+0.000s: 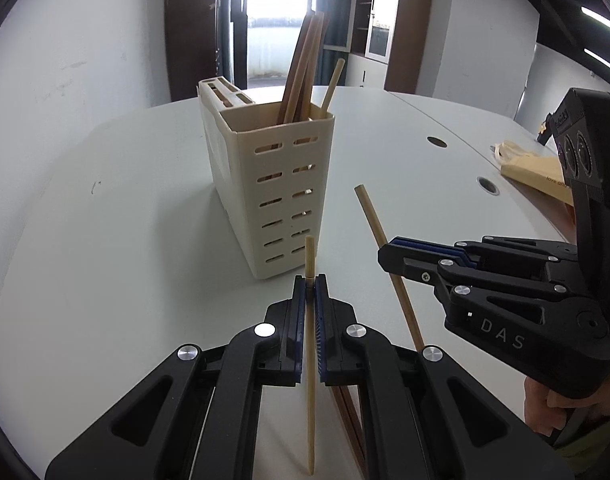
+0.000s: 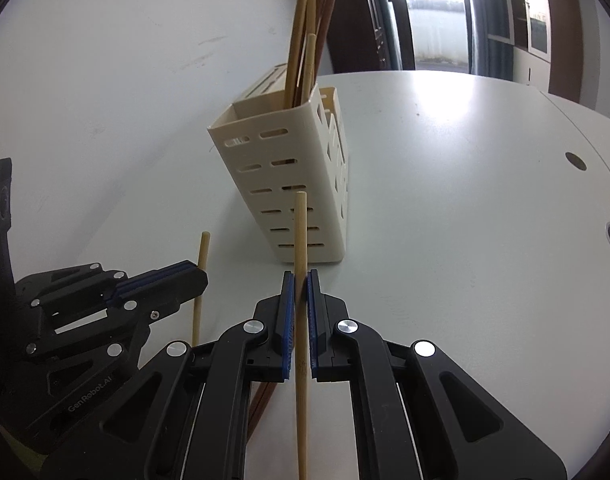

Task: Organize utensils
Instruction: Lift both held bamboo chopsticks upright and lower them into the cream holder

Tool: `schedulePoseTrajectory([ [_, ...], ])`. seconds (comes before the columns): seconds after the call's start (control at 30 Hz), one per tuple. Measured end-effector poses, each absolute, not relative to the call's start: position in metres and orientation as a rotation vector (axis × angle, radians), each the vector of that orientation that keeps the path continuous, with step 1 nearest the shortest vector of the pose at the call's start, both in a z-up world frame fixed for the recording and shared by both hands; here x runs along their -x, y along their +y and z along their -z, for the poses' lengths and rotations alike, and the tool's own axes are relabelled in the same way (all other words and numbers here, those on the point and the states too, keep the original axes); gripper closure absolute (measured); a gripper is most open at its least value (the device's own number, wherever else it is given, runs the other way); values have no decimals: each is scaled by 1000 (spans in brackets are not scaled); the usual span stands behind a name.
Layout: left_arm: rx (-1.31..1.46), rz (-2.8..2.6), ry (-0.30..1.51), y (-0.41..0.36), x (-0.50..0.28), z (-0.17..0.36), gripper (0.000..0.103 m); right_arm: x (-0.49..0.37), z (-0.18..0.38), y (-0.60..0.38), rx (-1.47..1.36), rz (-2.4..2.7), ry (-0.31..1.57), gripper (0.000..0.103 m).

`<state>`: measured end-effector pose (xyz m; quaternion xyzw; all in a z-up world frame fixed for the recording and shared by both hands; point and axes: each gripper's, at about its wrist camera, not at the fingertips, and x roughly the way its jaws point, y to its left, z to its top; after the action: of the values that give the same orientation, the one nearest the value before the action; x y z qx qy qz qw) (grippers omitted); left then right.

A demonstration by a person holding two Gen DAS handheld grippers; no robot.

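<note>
A cream slotted utensil holder [image 1: 273, 184] stands on the white table, with several wooden chopsticks upright in it [image 1: 305, 68]. It also shows in the right wrist view [image 2: 289, 184]. My left gripper [image 1: 310, 284] is shut on a pale chopstick [image 1: 310, 360], just in front of the holder. My right gripper [image 2: 301, 280] is shut on another pale chopstick [image 2: 301, 320], to the right of the left one. In the left wrist view the right gripper [image 1: 389, 256] holds its chopstick [image 1: 371, 216] tilted. Dark brown chopsticks [image 2: 261, 400] lie on the table beneath the grippers.
The white table [image 1: 105, 220] has cable holes [image 1: 437, 142] at the right. A beige bag [image 1: 529, 168] lies at the far right. Wooden cabinets [image 1: 397, 28] and a window stand behind the table.
</note>
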<state>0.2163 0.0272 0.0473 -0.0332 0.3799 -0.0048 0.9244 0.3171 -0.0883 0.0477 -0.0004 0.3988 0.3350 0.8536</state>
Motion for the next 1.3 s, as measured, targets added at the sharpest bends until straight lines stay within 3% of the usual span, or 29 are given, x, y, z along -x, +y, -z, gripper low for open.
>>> schedulePoseTrajectory([
  [0.57, 97, -9, 574, 45, -230, -108, 99, -322, -122, -93, -62, -733, 595, 96],
  [1.3, 80, -14, 283, 53, -239, -165, 99, -344, -143, -100, -160, -769, 324, 96],
])
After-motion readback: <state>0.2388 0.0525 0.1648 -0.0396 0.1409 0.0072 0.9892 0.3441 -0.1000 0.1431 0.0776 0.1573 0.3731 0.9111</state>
